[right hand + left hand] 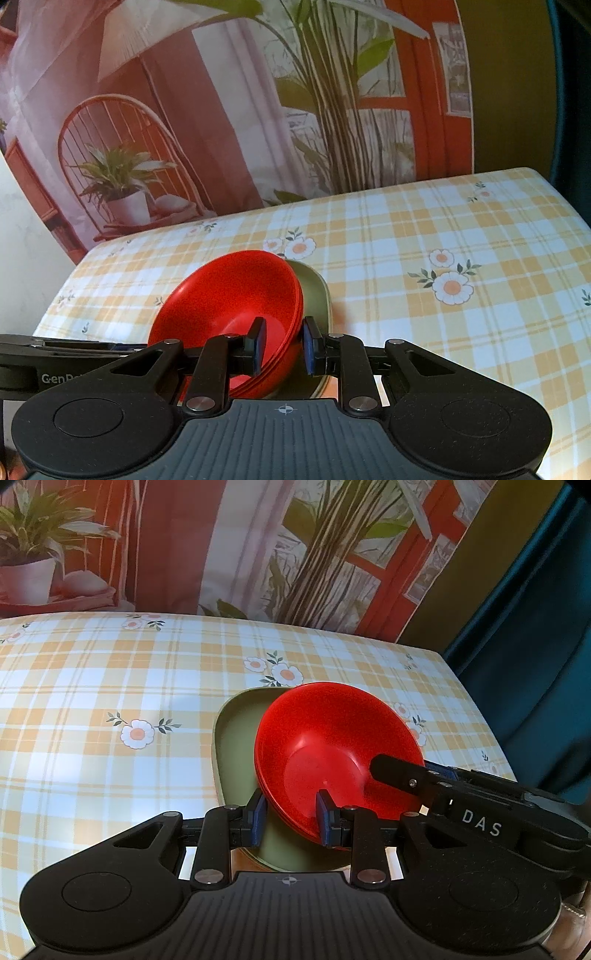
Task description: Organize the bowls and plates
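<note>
Fingers (260, 814) of the left gripper (291, 818) straddle the near rim of the red bowls (332, 746), one blue pad outside, one inside, pinching it. Right gripper (283, 343) does likewise from the other side, its fingers (258, 341) closed on the opposite rim. The bowls (several nested, judging by the layered edges) sit tilted at the centre of both views, over a green plate (236, 760) whose rim shows to their left in the left wrist view. Beneath lies the bench (110, 686), covered in a yellow check cloth with daisies. Behind, along the upper frame, hangs a printed backdrop (184, 129) of chair and plants.
</note>
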`<action>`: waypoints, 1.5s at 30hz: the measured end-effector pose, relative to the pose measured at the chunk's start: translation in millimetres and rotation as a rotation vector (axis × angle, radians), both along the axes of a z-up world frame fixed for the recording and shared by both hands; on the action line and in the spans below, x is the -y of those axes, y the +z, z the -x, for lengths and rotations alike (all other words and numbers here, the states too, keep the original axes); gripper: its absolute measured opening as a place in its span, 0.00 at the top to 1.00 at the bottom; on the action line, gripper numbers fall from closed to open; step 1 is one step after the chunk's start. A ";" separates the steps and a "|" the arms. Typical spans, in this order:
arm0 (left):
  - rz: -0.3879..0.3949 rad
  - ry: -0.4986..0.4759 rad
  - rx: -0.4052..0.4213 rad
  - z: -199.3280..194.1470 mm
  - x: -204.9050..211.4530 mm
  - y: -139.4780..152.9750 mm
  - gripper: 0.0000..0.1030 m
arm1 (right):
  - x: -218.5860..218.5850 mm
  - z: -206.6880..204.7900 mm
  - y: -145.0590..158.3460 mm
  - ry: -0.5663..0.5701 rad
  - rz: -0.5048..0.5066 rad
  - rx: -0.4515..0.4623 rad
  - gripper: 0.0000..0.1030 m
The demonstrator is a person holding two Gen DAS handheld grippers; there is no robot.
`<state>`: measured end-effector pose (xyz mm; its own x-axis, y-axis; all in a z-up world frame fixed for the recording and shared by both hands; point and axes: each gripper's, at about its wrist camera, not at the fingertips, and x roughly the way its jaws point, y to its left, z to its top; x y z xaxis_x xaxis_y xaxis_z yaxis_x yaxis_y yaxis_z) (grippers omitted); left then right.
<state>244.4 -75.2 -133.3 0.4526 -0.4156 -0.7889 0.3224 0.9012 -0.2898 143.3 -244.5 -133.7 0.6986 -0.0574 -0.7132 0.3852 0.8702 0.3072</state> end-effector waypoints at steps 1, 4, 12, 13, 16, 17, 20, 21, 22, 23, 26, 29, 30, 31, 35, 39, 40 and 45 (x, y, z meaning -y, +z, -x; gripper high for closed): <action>-0.002 -0.002 0.001 0.0 0.7 0.0 0.71 | 0.1 0.1 -0.4 0.000 0.000 -0.003 0.80; -0.008 -0.005 0.004 0.6 1.4 0.6 0.71 | 0.2 0.6 -0.9 -0.004 -0.003 -0.007 0.80; -0.028 0.004 0.032 3.3 -1.4 5.8 0.65 | 1.1 3.9 1.5 -0.013 0.009 -0.009 0.79; -0.031 0.006 0.039 4.1 -2.1 7.2 0.63 | 0.7 4.6 2.8 -0.014 0.012 -0.008 0.79; -0.040 0.010 0.056 6.3 -3.7 12.6 0.61 | 0.4 6.1 7.1 -0.017 0.025 -0.002 0.74; -0.041 0.010 0.063 7.2 -4.3 15.0 0.58 | 0.3 6.6 8.8 -0.018 0.029 0.000 0.73; -0.050 0.012 0.093 11.4 -5.9 23.0 0.52 | 0.3 8.7 14.9 -0.018 0.040 0.013 0.72; -0.053 0.013 0.102 12.9 -5.6 25.9 0.51 | -0.1 9.2 17.2 -0.017 0.047 0.017 0.72; -0.056 0.015 0.112 14.2 -6.0 28.8 0.50 | -0.9 9.7 19.6 -0.016 0.054 0.020 0.71; -0.057 0.017 0.121 15.6 -6.5 31.6 0.49 | -1.5 10.4 22.0 -0.015 0.059 0.023 0.70; -0.064 0.023 0.148 21.3 -9.5 41.7 0.48 | -4.4 13.4 31.2 -0.010 0.079 0.038 0.68; -0.074 0.031 0.184 28.7 -13.4 54.1 0.44 | -7.6 17.4 42.5 -0.002 0.106 0.056 0.64; -0.078 0.034 0.198 31.4 -14.8 58.8 0.43 | -9.0 19.3 47.2 0.000 0.117 0.062 0.64; -0.085 0.039 0.216 35.0 -16.7 64.2 0.41 | -9.8 21.1 51.5 0.003 0.127 0.068 0.62; -0.111 0.055 0.278 46.7 -23.2 82.2 0.29 | -13.2 29.6 70.3 0.008 0.184 0.091 0.51; -0.142 0.074 0.339 60.6 -29.7 101.9 0.19 | -17.3 38.4 89.1 0.006 0.239 0.103 0.40; -0.150 0.077 0.355 63.4 -31.1 106.6 0.16 | -18.7 41.0 94.1 0.006 0.252 0.110 0.35; -0.191 0.098 0.438 81.9 -33.8 132.3 0.07 | -26.6 54.9 120.8 -0.004 0.310 0.143 0.13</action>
<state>162.5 -41.4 -1.0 0.7888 -0.2207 -0.5736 0.2881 0.9572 0.0278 88.5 -217.9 -12.9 0.7896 -0.2590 -0.5562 0.3607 0.9293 0.0792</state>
